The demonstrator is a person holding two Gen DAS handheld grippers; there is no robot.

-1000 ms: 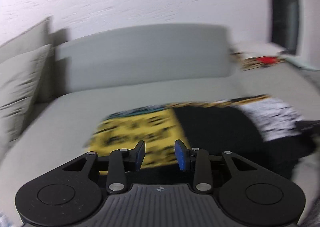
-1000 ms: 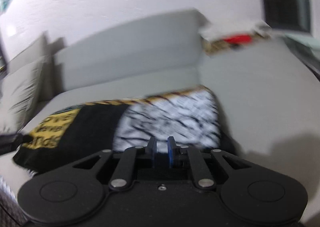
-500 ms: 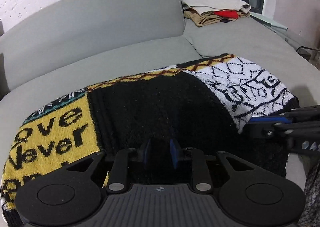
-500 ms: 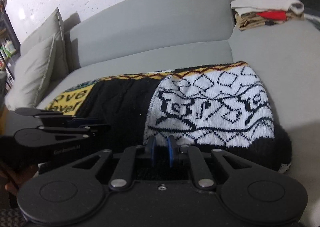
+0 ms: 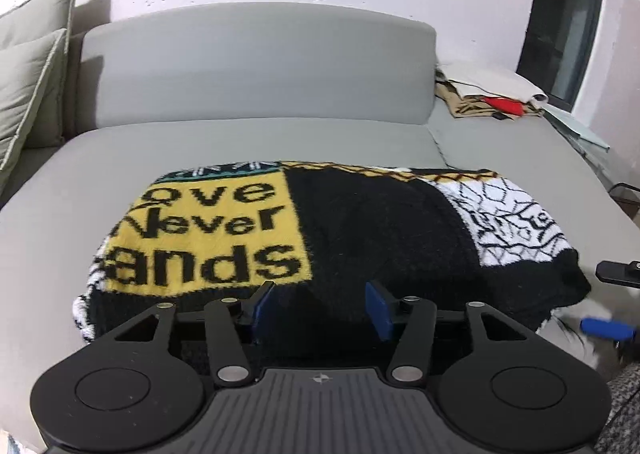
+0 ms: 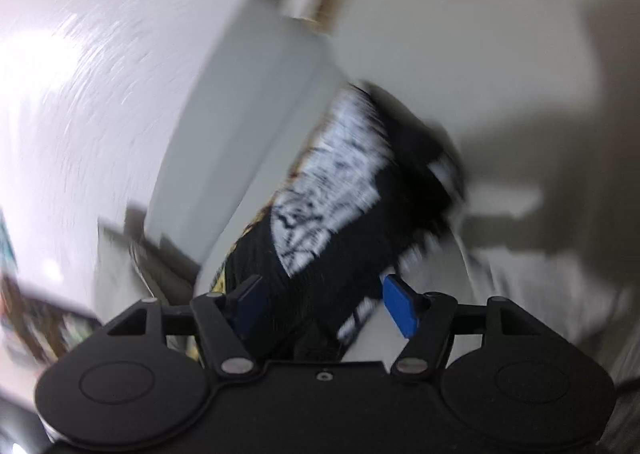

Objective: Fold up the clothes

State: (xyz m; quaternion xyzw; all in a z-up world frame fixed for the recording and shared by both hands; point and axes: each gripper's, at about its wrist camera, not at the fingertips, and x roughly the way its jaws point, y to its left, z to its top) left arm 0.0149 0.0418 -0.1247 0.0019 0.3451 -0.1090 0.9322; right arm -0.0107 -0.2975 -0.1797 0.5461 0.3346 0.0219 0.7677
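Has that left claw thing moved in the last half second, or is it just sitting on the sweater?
Yes. The left gripper has backed off the sweater toward the sofa's front edge, jaws now open.

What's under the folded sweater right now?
The folded sweater lies flat on the grey sofa seat, which shows all around it. Its lower layers and anything beneath it are covered, so I cannot tell.
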